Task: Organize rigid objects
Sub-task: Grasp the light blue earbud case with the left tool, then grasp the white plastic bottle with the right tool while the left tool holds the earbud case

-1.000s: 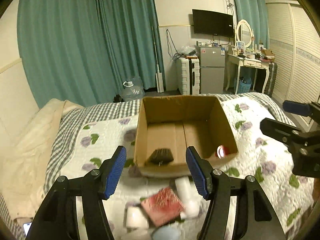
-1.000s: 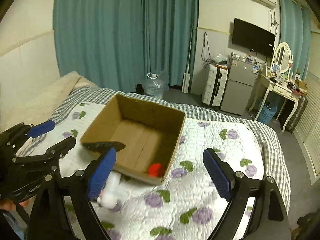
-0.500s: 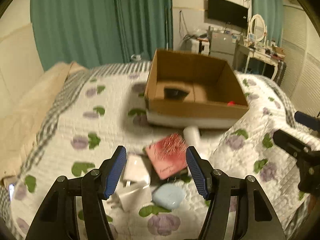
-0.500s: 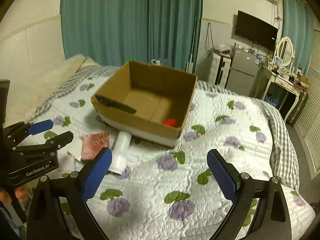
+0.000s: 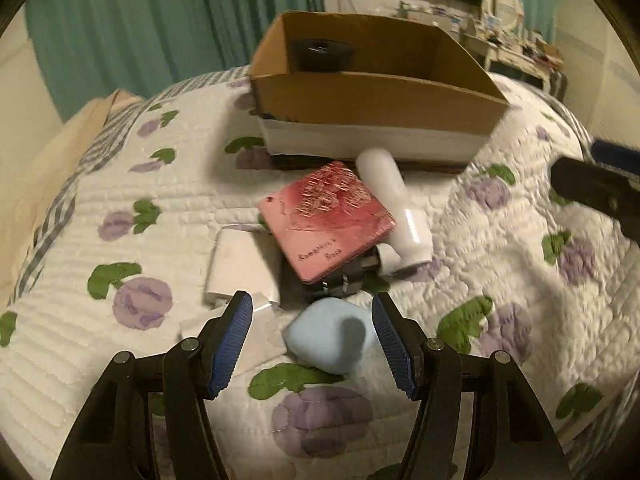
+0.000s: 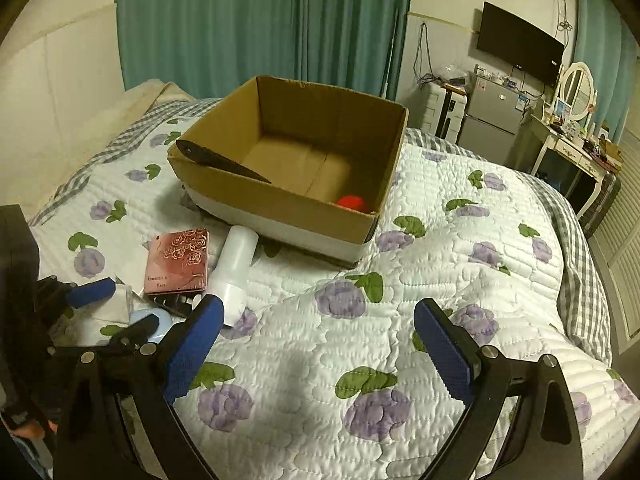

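Our left gripper (image 5: 312, 322) hung with jaws apart around the pale blue case (image 5: 329, 336) on the bed (image 5: 500, 240), near the cardboard box (image 5: 376, 96). Next we judged: lower, close. The right gripper (image 6: 318, 330) (also apart) held nothing.

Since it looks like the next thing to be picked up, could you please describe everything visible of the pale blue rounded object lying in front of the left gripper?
The pale blue rounded object is smooth, matte and pebble-shaped, apparently plastic. It lies flat on the floral quilt, between the open fingers of the left gripper, neither visibly touching it. A dark shadow crosses its top. A dark ridged item lies just beyond it; contact cannot be judged.
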{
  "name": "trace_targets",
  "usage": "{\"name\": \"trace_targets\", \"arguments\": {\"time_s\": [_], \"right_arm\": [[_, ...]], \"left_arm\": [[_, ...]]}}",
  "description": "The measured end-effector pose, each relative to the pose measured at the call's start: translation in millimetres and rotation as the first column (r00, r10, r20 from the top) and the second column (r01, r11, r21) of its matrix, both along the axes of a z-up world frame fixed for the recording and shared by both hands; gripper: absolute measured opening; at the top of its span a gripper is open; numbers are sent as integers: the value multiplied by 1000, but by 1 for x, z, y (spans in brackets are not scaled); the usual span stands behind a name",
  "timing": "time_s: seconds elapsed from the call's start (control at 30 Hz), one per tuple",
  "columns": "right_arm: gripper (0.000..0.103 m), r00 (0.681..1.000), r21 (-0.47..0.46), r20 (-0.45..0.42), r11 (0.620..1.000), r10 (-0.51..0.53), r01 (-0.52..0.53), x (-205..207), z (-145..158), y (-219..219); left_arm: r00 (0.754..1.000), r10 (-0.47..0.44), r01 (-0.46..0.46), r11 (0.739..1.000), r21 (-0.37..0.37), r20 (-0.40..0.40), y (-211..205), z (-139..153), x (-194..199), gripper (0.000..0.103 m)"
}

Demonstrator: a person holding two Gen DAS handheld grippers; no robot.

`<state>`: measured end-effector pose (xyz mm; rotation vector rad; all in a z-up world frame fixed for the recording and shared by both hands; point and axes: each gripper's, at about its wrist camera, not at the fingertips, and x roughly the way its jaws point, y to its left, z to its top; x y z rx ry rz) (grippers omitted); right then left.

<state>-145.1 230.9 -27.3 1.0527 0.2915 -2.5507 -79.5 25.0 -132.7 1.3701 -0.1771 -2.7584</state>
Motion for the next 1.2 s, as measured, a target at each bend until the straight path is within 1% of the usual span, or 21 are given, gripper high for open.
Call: {"name": "trace_targets", "arguments": {"time_s": [0.07,0.1,0.17,0.27,0.4,0.5,0.57,0.7,0.8,0.93,1.0,1.03,1.2], "right_arm": [[96,1000,3,7,1000,-1,1,-1,-3,0],[96,1000,4,11,1000,-1,1,-1,-4,-1],[96,1000,4,15,1000,2,-2,-2,-5,-1],[97,1000,2,14,1000,3,-3,-2,-5,-2],[96,1000,1,21,1000,2,-2,-3,-7,-2],[96,1000,7,28,1000,-4,4,-4,-11,-2],[96,1000,7,31,1000,-5,5,-4,-12,-2],[96,999,3,36,1000,-1,1,-5,-14,-3],[96,999,-3,39,1000,10,-10,-5,-15,-5],[96,999,-12,43,1000,29,-29,-6,-16,-11],[96,997,-17,55,999,47,-46,-7,-19,-17],[96,997,-17,61,998,57,-56,-7,-20,-21],[96,989,-10,104,994,105,-105,-14,-36,-50]], "left_arm": [[1000,-18,18,1000,-10,4,5,-3,2,65],[999,-36,36,999,-2,13,8,-5,4,65],[995,-64,60,996,59,71,9,-13,3,65],[994,-53,50,998,34,95,11,-23,3,65],[995,-26,18,996,83,93,5,-25,-9,65],[994,-9,0,997,80,107,7,-31,-19,62],[995,-3,-4,997,71,96,8,-30,-18,56],[998,-3,-1,998,68,66,9,-21,-8,56],[1000,6,-7,997,79,17,6,-1,2,56],[997,35,-29,996,89,-68,-2,34,7,56],[993,60,-54,997,62,-101,-10,45,4,56],[991,75,-69,996,51,-108,-19,48,-4,56],[984,130,-125,991,48,-118,-42,53,-21,56]]}}
